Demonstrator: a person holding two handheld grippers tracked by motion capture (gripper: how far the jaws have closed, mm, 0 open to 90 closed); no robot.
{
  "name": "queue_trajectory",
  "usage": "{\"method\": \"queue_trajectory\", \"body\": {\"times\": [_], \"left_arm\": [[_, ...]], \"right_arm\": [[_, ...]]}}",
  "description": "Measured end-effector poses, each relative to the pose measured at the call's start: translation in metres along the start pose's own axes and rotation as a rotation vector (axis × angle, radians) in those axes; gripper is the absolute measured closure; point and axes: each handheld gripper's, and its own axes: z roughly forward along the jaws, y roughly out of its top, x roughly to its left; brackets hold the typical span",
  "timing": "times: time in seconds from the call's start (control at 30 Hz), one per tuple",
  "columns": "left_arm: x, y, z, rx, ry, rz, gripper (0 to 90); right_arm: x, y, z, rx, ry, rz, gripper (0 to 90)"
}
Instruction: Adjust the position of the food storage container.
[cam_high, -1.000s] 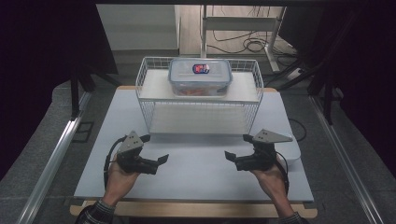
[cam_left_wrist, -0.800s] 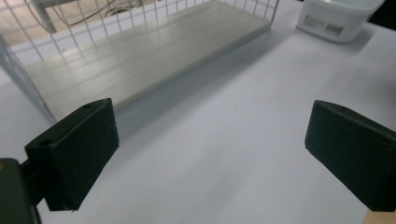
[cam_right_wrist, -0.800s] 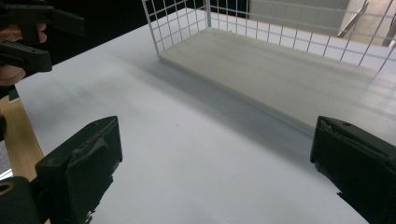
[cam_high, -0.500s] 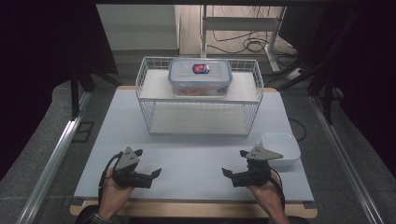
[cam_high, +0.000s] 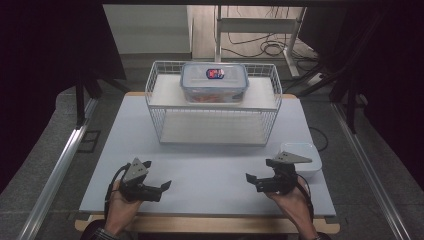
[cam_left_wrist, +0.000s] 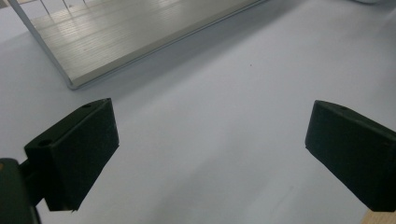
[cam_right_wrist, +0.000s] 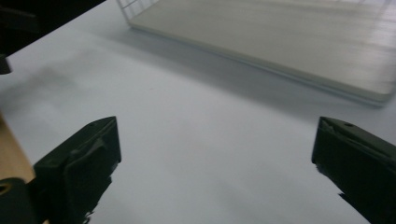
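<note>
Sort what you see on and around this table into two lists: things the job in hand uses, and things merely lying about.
Job in hand:
left gripper
right gripper
white bowl

Lying about:
wire rack
lidded box
floor cables

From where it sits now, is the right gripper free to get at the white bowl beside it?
Probably yes. The right gripper is open and empty, and the white bowl sits just past it near the table's right edge, with nothing between them. It points away, so it would need turning.
</note>
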Motion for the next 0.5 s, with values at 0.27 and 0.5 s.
{"method": "queue_trajectory", "body": {"times": [0.27,0.5], "left_arm": [[0.001,-0.001,0.002,0.010,-0.005,-0.007,2.6],[0.003,-0.002,0.003,0.011,-0.011,-0.019,2.8]], "right_arm": [[-0.039,0.007,-0.030,-0.054,-0.106,0.056,37.2],[-0.073,0.006,-0.048,-0.044,-0.185,0.106,69.2]]}}
